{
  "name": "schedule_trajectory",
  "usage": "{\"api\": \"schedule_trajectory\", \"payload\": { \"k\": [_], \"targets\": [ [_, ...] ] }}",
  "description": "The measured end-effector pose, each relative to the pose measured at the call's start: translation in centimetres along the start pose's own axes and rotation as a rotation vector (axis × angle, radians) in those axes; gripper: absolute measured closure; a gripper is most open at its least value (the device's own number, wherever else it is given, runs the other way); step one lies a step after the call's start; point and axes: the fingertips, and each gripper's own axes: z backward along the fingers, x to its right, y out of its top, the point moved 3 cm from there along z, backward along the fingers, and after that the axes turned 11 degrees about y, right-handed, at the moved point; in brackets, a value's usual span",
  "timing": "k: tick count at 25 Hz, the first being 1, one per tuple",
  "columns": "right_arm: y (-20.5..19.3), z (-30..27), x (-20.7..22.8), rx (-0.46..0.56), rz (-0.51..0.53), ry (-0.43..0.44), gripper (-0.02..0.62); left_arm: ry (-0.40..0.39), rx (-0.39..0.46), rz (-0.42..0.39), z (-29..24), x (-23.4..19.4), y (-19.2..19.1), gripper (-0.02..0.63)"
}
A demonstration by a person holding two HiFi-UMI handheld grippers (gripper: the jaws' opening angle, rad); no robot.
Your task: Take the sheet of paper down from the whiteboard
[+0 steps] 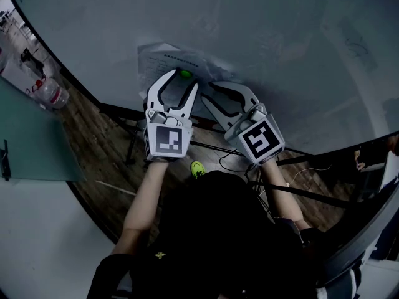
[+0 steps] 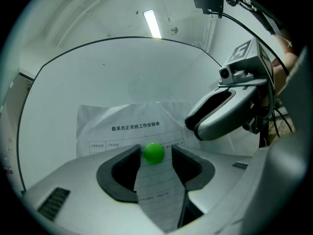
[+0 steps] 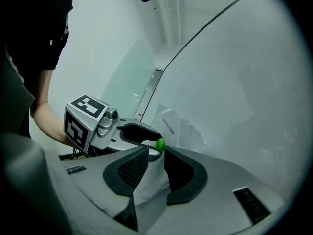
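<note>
While the head view looked down, the sheet of paper [image 1: 163, 56] was up on the whiteboard [image 1: 262, 36], pinned by a green magnet [image 1: 185, 74]. Left gripper [image 1: 184, 80] had its jaws spread either side of that magnet. Right gripper [image 1: 211, 95] sat just beside it, toward the sheet's right part. Print was unreadable from there.

Left gripper view: jaws released, green magnet [image 2: 153, 152] between the tips with a sliver of gap each side, nothing clamped. Sheet lay on the board; heading read "数采员正常班工作安排表", table rows below too small to read. Right gripper [image 2: 191, 126] had its tip at the sheet's right edge.

Right gripper view: jaws apart, not clenched. Sheet [image 3: 181, 129] showed through the gap, wrinkled; couldn't tell if either pad touched it. Magnet and left gripper [image 3: 142, 131] were just past the tips. Its marker cube [image 3: 80, 119] showed black-and-white squares. Sheet print was too skewed to read.
</note>
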Motion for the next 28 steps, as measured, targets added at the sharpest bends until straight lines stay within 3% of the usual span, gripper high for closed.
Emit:
{"api": "schedule_trajectory", "payload": {
  "k": [5, 21, 28],
  "targets": [
    [0.0, 0.1, 0.1, -0.002, -0.008, -0.003, 0.495, 0.022, -0.005, 0.002, 0.0, -0.3, 0.1, 0.435],
    [0.7, 1.0, 0.8, -0.020, -0.007, -0.055, 0.489, 0.066, 0.020, -0.056, -0.2, -0.7, 0.5, 0.461],
    [1.7, 2.3, 1.5, -0.109, 0.075, -0.176, 0.469, 0.068, 0.018, -0.063, -0.3, -0.7, 0.6, 0.468]
  ]
}}
